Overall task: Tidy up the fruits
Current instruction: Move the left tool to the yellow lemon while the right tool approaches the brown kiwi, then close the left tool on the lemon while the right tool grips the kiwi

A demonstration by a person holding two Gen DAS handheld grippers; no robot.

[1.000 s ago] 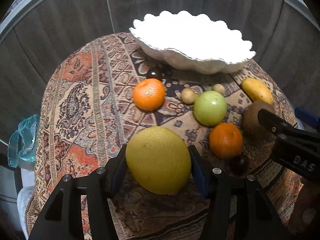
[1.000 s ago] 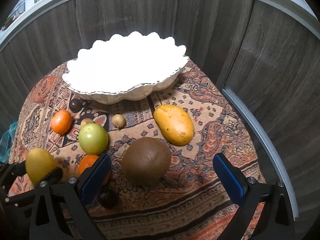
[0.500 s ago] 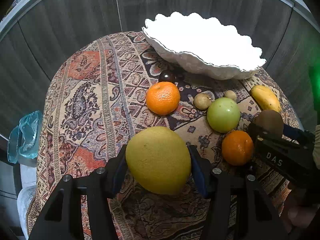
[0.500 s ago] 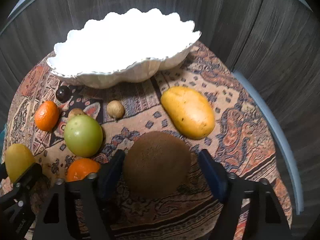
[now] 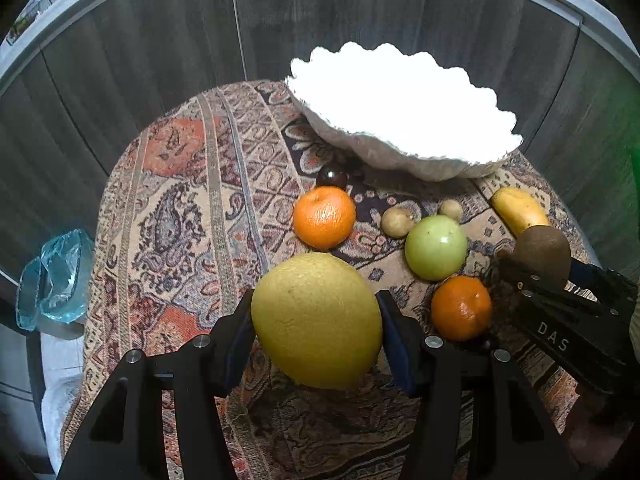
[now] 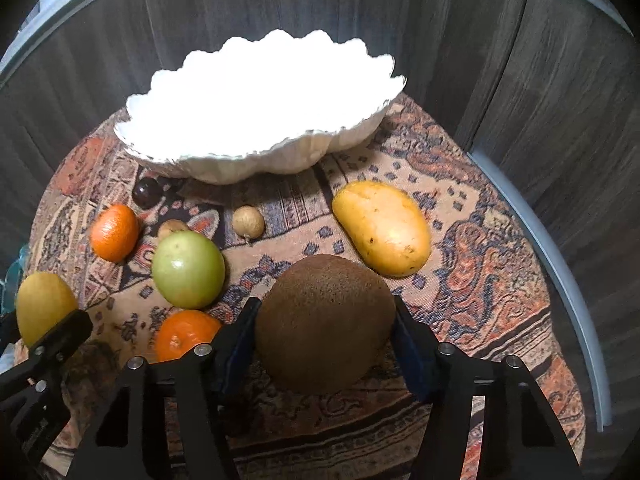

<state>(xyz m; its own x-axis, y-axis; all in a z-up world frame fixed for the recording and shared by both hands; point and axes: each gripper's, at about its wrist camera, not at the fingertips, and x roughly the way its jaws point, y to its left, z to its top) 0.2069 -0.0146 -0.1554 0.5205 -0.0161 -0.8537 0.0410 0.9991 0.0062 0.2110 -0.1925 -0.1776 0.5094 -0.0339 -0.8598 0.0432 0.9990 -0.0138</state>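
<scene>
table: round, covered in patterned orange/tan cloth; carries all the fruit and the bowl
bowl: white, scalloped rim, at far edge of table; inside blown out, contents cannot be told
left gripper: closed on the yellow citrus, both blue pads pressed to its sides, near edge of table, left side
right gripper: closed on the kiwi, pads against both its sides, near edge, right of centre
yellow citrus: biggest fruit, round, pale yellow, between left gripper's fingers; whether lifted off the cloth cannot be told
kiwi: brown, fuzzy, in right gripper; also seen at right edge of left wrist view
mango: yellow, lies on cloth toward right edge of table, just beyond the kiwi, apart from the bowl
green apple: on cloth mid-table, left of the kiwi
far mandarin: orange, mid-table, just beyond the yellow citrus
near mandarin: orange, between the two grippers, just in front of green apple
tan round fruit A: small, between bowl and green apple
tan round fruit B: small, just beside green apple on its far left
dark round fruit: small, glossy, by the bowl's foot, just beyond far mandarin
blue-green glass object: off the table's left edge, lower down
</scene>
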